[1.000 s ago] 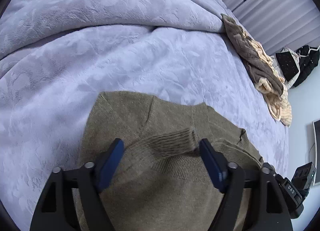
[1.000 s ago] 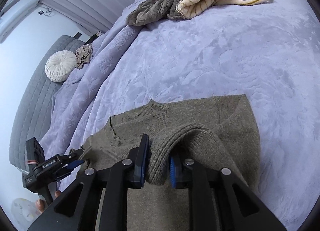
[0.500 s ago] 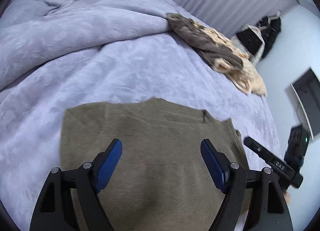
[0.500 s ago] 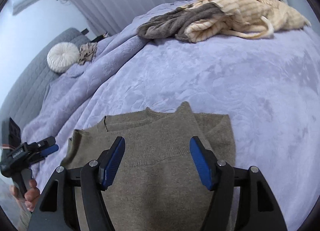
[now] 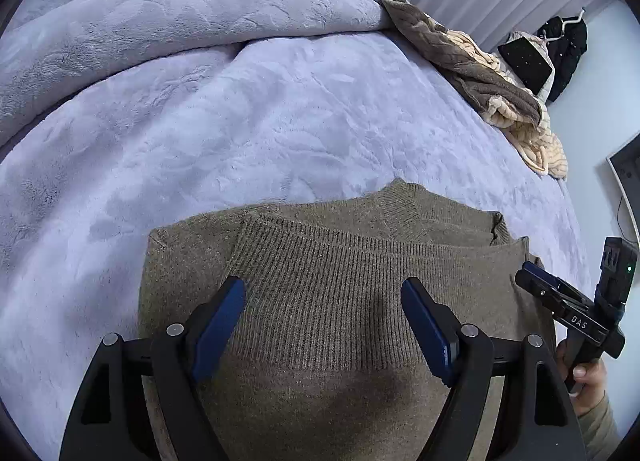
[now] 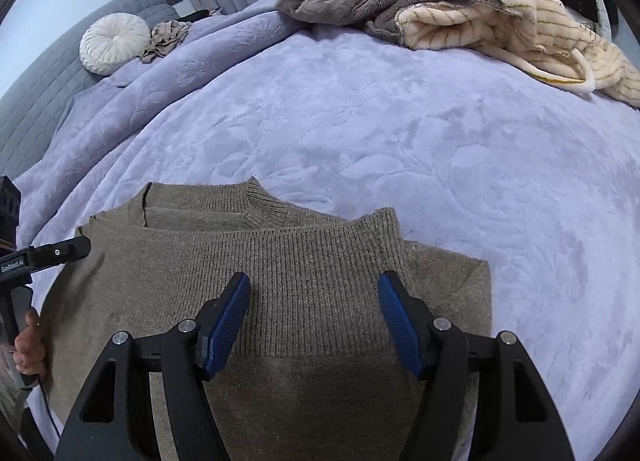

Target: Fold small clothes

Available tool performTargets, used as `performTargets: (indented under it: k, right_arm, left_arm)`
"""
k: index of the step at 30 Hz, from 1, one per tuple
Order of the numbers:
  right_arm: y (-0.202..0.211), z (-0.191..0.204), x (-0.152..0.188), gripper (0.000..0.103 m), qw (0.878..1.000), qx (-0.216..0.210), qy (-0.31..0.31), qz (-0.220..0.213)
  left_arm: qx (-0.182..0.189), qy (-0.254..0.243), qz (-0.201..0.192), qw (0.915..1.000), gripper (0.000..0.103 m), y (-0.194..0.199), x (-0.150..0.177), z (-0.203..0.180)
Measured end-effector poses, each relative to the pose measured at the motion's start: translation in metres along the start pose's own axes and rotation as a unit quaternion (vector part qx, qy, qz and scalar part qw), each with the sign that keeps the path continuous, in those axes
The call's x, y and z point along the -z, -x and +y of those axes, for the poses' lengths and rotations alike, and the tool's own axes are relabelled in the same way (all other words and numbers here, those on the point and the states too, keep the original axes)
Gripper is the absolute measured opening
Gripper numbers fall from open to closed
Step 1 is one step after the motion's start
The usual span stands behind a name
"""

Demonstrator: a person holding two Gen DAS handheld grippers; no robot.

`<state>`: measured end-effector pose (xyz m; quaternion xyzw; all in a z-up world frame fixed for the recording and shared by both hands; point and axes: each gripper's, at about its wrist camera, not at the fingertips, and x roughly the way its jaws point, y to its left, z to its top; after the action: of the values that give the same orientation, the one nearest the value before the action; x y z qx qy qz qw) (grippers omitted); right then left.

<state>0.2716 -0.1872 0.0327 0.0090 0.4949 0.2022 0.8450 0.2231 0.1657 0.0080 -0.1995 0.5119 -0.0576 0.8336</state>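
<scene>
An olive-brown knitted sweater (image 5: 328, 289) lies folded on the lilac bedspread (image 5: 240, 113), its ribbed hem laid up near the collar. It also shows in the right wrist view (image 6: 304, 273). My left gripper (image 5: 324, 321) is open and empty above the sweater's ribbed band. My right gripper (image 6: 314, 321) is open and empty above the same band. The right gripper also shows at the sweater's right edge in the left wrist view (image 5: 560, 297). The left gripper shows at the left edge in the right wrist view (image 6: 48, 255).
A heap of brown and cream fleece clothes (image 6: 460, 21) lies at the far side of the bed. A round white cushion (image 6: 114, 43) and a beige rag (image 6: 166, 39) sit by the grey headboard (image 6: 48, 77). A bunched duvet fold (image 5: 160, 21) lies at the left.
The right gripper has let go of the sweater part it held and opened. The sweater now lies folded flat with the ribbed hem on top. Both grippers have pulled back slightly.
</scene>
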Motion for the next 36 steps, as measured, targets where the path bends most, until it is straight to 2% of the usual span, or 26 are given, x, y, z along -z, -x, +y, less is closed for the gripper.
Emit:
performTargets:
  k: [3,6,8,11,13,16,17,18,19,20,22,25,30,34,36]
  right_arm:
    - [-0.003,0.003,-0.001,0.069,1.0,0.008,0.003,0.003]
    - [0.013,0.011,-0.003,0.071,1.0,0.027,0.005,-0.003]
    - [0.036,0.021,0.001,0.071,0.999,0.036,0.019,-0.027]
    - [0.061,0.037,0.017,0.073,0.998,0.016,0.037,-0.045]
    - [0.067,0.049,0.034,0.073,0.998,0.019,0.057,-0.036]
    - [0.063,0.046,0.061,0.073,0.998,0.036,0.057,-0.015]
    - [0.056,0.036,0.069,0.073,0.998,0.056,0.042,0.001]
    - [0.05,0.023,0.076,0.073,0.997,0.075,0.025,0.021]
    - [0.048,0.011,0.082,0.073,0.997,0.069,0.009,0.026]
    - [0.054,0.004,0.086,0.073,0.999,0.051,-0.005,0.013]
    - [0.065,0.004,0.086,0.073,0.998,0.057,-0.013,0.011]
    - [0.096,0.016,0.089,0.075,0.998,0.061,-0.014,-0.019]
    - [0.128,0.039,0.111,0.077,0.998,0.047,-0.011,-0.04]
    - [0.135,0.065,0.135,0.077,0.999,0.028,-0.007,-0.037]
    - [0.135,0.078,0.146,0.077,0.999,0.017,-0.002,-0.032]
  left_arm:
    - [-0.009,-0.002,0.004,1.0,0.081,0.002,-0.001,-0.003]
    - [-0.038,-0.011,-0.011,0.9991,0.081,0.023,0.0,-0.016]
    - [-0.04,-0.026,-0.025,0.9986,0.081,0.04,0.01,-0.031]
    - [-0.039,-0.063,-0.026,0.9969,0.081,0.051,0.037,-0.055]
    - [-0.075,-0.085,-0.029,0.9932,0.081,0.048,0.054,-0.061]
    - [-0.119,-0.059,-0.015,0.991,0.081,0.034,0.062,-0.035]
    - [-0.116,-0.039,-0.003,0.9925,0.081,0.028,0.063,-0.02]
    - [-0.095,-0.027,0.0,0.9951,0.081,0.028,0.063,-0.011]
    - [-0.082,-0.02,-0.003,0.9964,0.081,0.034,0.062,-0.008]
    - [-0.079,-0.018,-0.005,0.9967,0.081,0.04,0.062,-0.008]
    - [-0.066,-0.01,-0.018,0.9976,0.081,0.061,0.063,-0.01]
    - [-0.055,0.005,-0.042,0.9976,0.081,0.095,0.08,-0.004]
    - [-0.054,0.063,-0.034,0.996,0.081,0.126,0.137,0.04]
    - [0.007,0.125,-0.004,0.9922,0.081,0.118,0.174,0.068]
    - [0.033,0.128,0.0,0.9912,0.081,0.108,0.179,0.067]
